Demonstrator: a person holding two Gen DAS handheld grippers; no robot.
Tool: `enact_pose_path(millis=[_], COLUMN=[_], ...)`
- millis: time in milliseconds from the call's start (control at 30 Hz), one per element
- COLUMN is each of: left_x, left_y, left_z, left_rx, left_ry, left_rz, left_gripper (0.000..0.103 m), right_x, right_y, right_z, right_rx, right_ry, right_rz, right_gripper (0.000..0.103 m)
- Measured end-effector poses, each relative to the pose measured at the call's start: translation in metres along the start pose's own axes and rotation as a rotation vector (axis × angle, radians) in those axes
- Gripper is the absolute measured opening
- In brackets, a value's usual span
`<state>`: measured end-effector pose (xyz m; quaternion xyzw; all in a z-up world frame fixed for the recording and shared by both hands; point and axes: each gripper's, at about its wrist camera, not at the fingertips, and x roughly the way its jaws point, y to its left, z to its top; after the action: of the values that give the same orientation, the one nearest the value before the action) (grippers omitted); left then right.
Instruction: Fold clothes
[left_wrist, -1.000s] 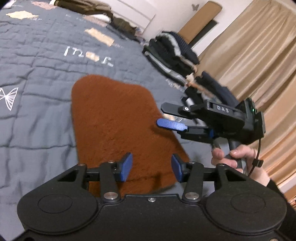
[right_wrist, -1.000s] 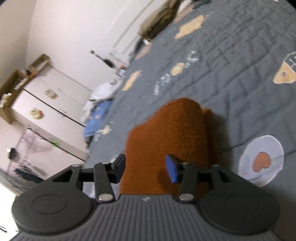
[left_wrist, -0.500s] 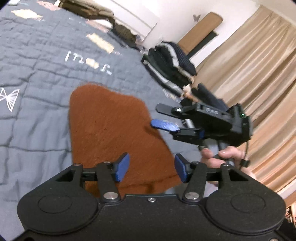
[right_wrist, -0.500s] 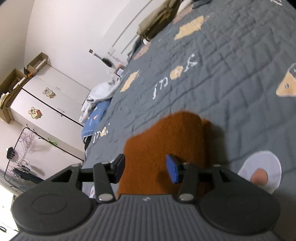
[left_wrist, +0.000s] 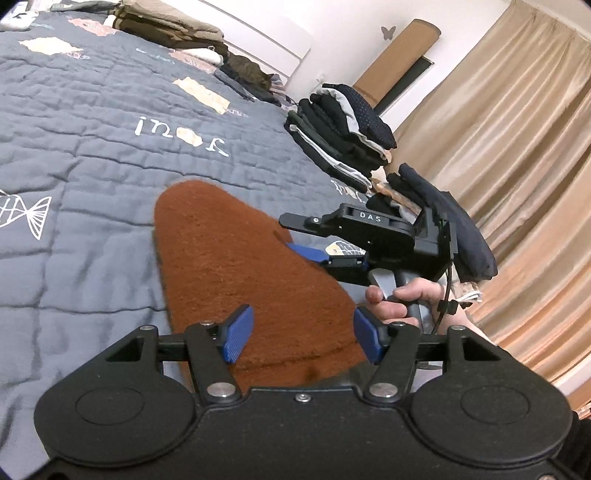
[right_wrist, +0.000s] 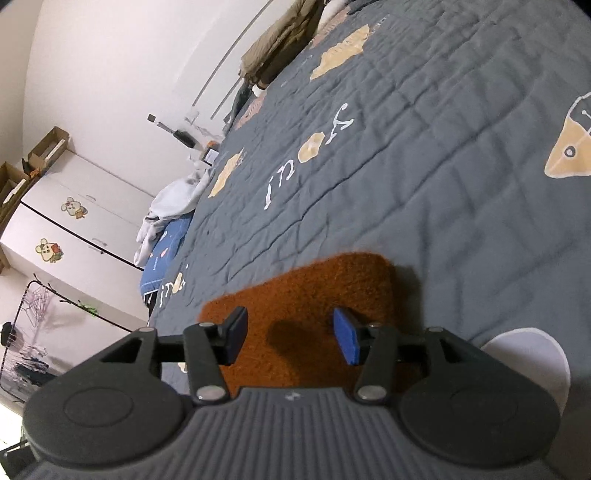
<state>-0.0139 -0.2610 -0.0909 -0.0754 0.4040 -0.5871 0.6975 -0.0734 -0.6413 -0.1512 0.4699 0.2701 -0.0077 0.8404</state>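
Your left hand-held gripper hangs above the near end of the folded brown fleece garment, its blue pads spread wide with nothing between them; the garment lies flat on the grey quilted bed, its rounded far end pointing toward the middle of the bed and its near end running under the gripper body. Your right hand-held gripper enters from the right edge of the bed, held in your right hand, with its fingers reaching over the garment's right border; whether they touch the cloth cannot be told. In the right wrist view, that gripper also stands wide and empty, the brown fleece garment directly below and ahead of its pads, the garment's far edge ending short of the printed lettering on the bed. A stack of dark folded clothes sits near the bed's far right corner, well apart from the garment, before tan curtains.
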Motion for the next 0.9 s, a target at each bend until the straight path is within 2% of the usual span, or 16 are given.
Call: enact_pose_path(millis=[267, 467, 533, 633, 700, 900], left_x=[-0.011, -0.011, -0.011, -0.01, -0.008, -0.006], left_y=[0.004, 0.002, 0.002, 0.001, 0.001, -0.001], left_z=[0.006, 0.009, 0.009, 0.009, 0.008, 0.01], left_rx=[0.0, 0.003, 0.004, 0.007, 0.008, 0.005], left_ry=[-0.03, -0.034, -0.035, -0.036, -0.035, -0.038], left_rz=[-0.003, -0.004, -0.004, 0.001, 0.007, 0.01], left_gripper=[0.059, 0.06, 0.06, 0.061, 0.061, 0.061], right_x=[-0.032, -0.037, -0.034, -0.027, -0.024, -0.041], right_y=[0.029, 0.047, 0.046, 0.035, 0.029, 0.045], right_z=[0.002, -0.018, -0.025, -0.035, -0.039, -0.036], right_rx=[-0.042, -0.095, -0.099, -0.095, -0.076, -0.114], right_ry=[0.003, 0.079, 0.111, 0.146, 0.152, 0.141], right_rz=[0.071, 0.108, 0.104, 0.043, 0.032, 0.047], right_gripper=[0.052, 0.052, 0.052, 0.052, 0.051, 0.052])
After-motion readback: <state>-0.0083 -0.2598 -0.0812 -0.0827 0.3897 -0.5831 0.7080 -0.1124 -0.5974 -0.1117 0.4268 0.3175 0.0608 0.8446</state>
